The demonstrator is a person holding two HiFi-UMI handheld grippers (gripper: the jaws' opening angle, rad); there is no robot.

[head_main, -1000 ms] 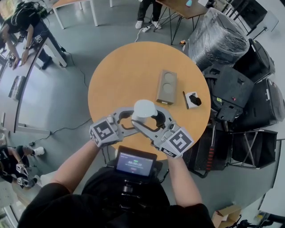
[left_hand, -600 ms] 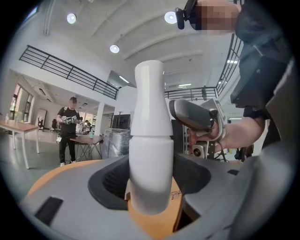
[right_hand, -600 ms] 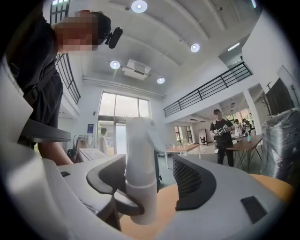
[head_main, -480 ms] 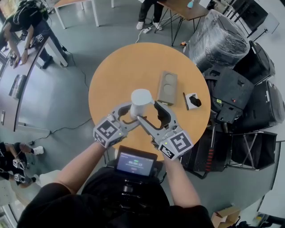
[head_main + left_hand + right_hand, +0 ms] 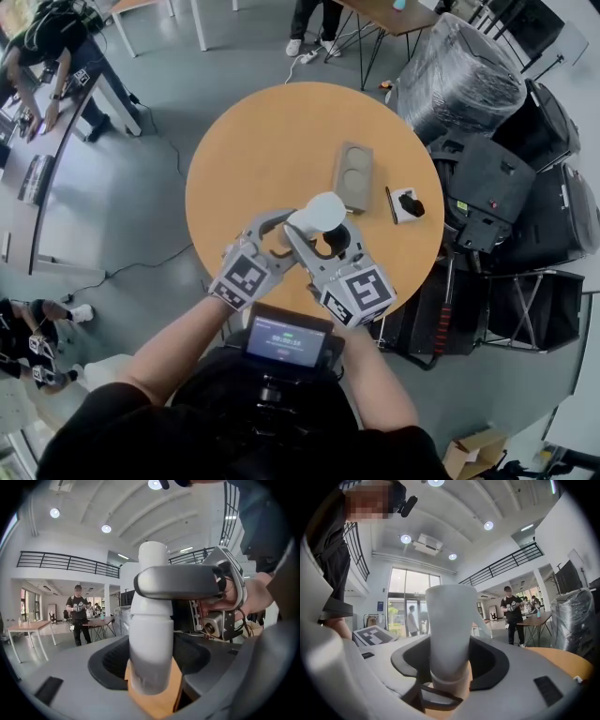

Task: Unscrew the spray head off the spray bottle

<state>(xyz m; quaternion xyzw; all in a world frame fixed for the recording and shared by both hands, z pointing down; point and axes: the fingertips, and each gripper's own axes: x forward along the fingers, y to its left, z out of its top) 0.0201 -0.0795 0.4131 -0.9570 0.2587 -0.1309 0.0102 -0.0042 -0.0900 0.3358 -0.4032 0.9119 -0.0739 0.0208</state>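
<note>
Between the jaws of the left gripper [image 5: 152,667] sits the lower body of the white spray bottle [image 5: 150,644]. It is clamped from both sides and lifted, with its base hanging just above the orange tabletop [image 5: 253,150]. Just above those jaws, the right gripper [image 5: 447,665] has the spray head [image 5: 447,620] between its jaws. They are closing, with the dark pads against its sides.

In the left gripper view, one right jaw crosses in front of the bottle and hides a band of its upper part, so only the top shows above it. In the right gripper view, the bottle's body is mostly hidden below the jaws, and a thin dark piece of the left gripper cuts across it. In the head view, the bottle shows only as a tilted white disc, and the contact with the jaws cannot be made out. Whether the head has come loose cannot be told.

Beyond the jaws, a grey block [image 5: 352,176] with two round hollows lies on the round tabletop. To the right of the right jaws is a thin dark stick [image 5: 388,208] beside a small white card [image 5: 401,201] carrying something black, too small to identify.

Around the table are a grey floor [image 5: 141,216], black cases [image 5: 497,187] and a bundle wrapped in clear film [image 5: 459,80] on the right. People [image 5: 56,56] stand farther off. Both gripper views show a tall hall with a railed balcony [image 5: 65,562] and round ceiling lights [image 5: 406,539].
</note>
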